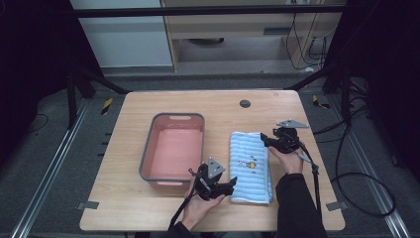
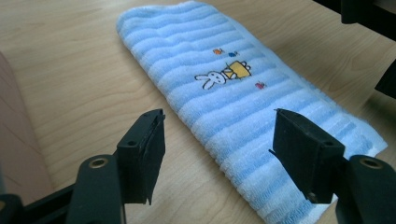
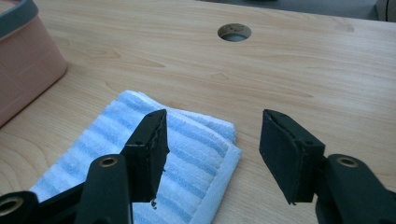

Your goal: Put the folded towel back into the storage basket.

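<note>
Tongs gape at opposite ends of the folded towel.

The towel runs off the right gripper view's bottom edge, its near end unseen.

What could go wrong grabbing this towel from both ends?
1. The folded towel is layered; the right gripper, jaws open over the far corner, may pinch only the top layer, so it unfolds.
2. The left gripper straddles the near end with open jaws; the lower one could scrape the table.
3. The pink tub sits beside the left hand, which could knock it.
</note>
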